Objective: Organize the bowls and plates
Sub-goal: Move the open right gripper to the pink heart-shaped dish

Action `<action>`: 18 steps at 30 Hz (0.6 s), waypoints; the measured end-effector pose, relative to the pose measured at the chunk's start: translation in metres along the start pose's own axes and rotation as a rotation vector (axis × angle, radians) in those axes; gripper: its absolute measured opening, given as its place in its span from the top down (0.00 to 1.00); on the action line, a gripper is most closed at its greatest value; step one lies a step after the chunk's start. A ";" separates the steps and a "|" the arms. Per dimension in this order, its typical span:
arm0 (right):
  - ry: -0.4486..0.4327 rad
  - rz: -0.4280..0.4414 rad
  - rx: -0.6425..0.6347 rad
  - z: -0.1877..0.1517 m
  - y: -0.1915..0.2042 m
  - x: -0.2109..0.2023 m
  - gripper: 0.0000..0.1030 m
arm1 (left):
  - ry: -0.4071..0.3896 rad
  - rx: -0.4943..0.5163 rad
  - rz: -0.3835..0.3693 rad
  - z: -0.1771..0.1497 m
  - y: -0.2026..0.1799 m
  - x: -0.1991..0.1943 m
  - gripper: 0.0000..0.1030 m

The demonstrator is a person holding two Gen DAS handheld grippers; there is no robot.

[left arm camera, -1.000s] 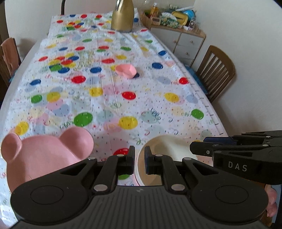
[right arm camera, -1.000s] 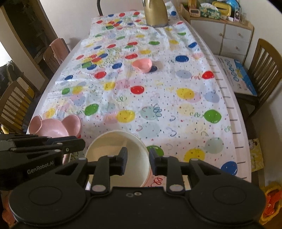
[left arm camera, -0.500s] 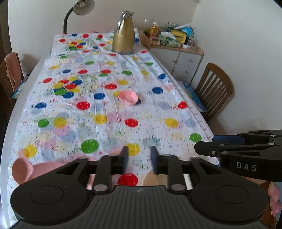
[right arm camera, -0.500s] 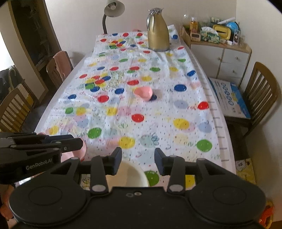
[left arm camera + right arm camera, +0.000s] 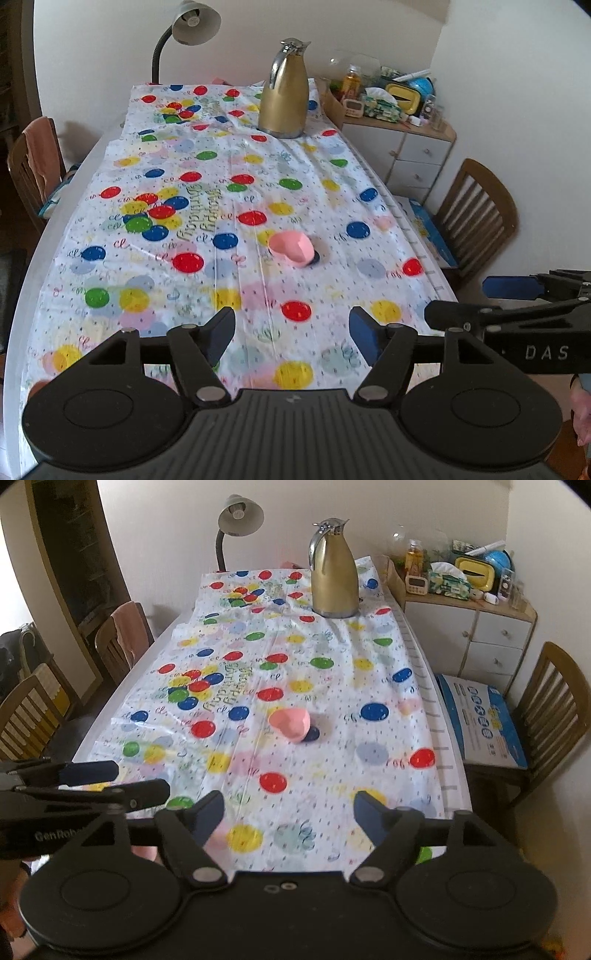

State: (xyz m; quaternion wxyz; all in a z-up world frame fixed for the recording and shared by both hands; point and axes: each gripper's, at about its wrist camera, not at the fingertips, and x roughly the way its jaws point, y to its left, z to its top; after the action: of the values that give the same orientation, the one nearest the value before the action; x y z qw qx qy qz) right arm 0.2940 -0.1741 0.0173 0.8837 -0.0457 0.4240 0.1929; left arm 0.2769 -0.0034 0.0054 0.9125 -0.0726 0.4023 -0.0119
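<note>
**Two open grippers above the balloon cloth**

Two grippers hung over the near end of the table (image 5: 22, 280). The left gripper (image 5: 291, 328) had its fingers spread wide with nothing between them, and the right gripper (image 5: 288, 810) was spread just as wide and also bare. In the left wrist view the right gripper (image 5: 454, 301) showed at 3 o'clock; in the right wrist view the left gripper (image 5: 142, 779) showed at 9 o'clock. One pink heart-shaped bowl (image 5: 291, 248) sat upright near the middle of the balloon-print tablecloth (image 5: 229, 221), at 12 o'clock from both grippers and well apart from them. A gold jug (image 5: 284, 90) stood at the far end, at 12 o'clock beyond the bowl, with a desk lamp (image 5: 192, 22) at 11 o'clock.
</note>
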 end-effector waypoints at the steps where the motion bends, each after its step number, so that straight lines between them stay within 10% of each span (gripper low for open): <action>1: 0.002 0.005 -0.006 0.004 -0.003 0.005 0.18 | 0.001 0.000 0.005 0.004 0.000 0.005 0.34; 18: 0.075 0.083 -0.015 0.069 -0.064 0.122 0.14 | 0.066 -0.101 0.117 0.063 0.013 0.127 0.23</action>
State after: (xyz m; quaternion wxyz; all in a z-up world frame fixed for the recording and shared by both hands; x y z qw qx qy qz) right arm 0.4379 -0.1795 -0.0379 0.8582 -0.0419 0.4566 0.2306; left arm 0.4086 0.0073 -0.0477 0.8930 -0.0945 0.4359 0.0597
